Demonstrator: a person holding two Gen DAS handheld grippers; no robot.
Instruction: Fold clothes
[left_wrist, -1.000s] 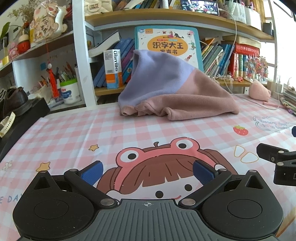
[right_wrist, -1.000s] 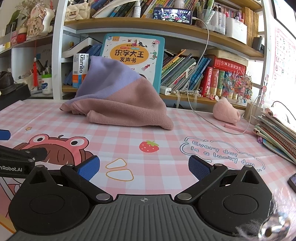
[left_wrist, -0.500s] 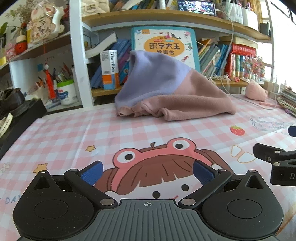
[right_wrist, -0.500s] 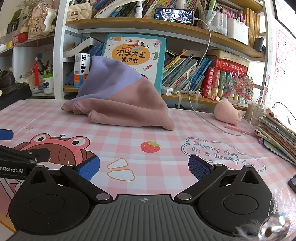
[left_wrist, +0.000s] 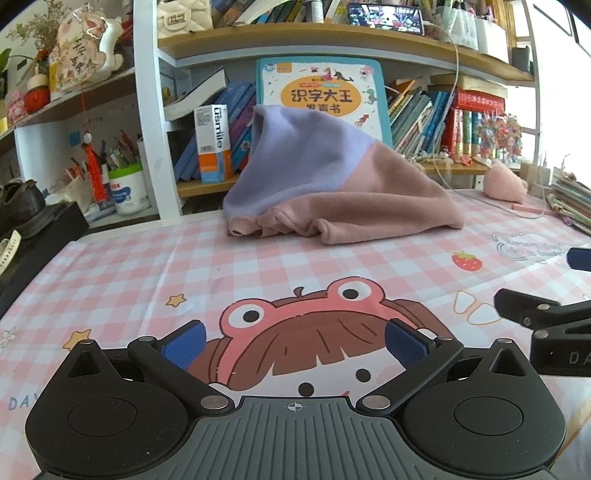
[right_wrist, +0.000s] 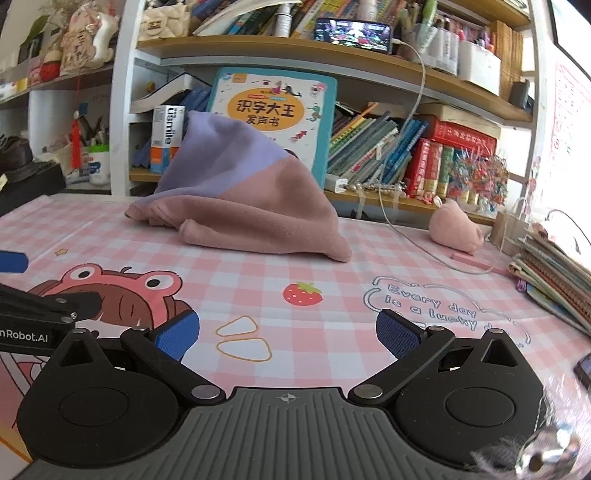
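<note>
The left hand-held gripper (left_wrist: 294, 349) and the right hand-held gripper (right_wrist: 287, 334) hover side by side low over the pink checked desk (left_wrist: 147, 280), both with jaws spread wide and empty, probably readied to reach. Well ahead of them, the soft lilac-and-pink fleece garment (left_wrist: 332, 188) lies heaped against the bookshelf (left_wrist: 351, 48), peak propped up on the upright teal picture book (left_wrist: 321, 92), probably just dumped there. Its long axis runs left to right across their view, the bunched hem facing them.
</note>
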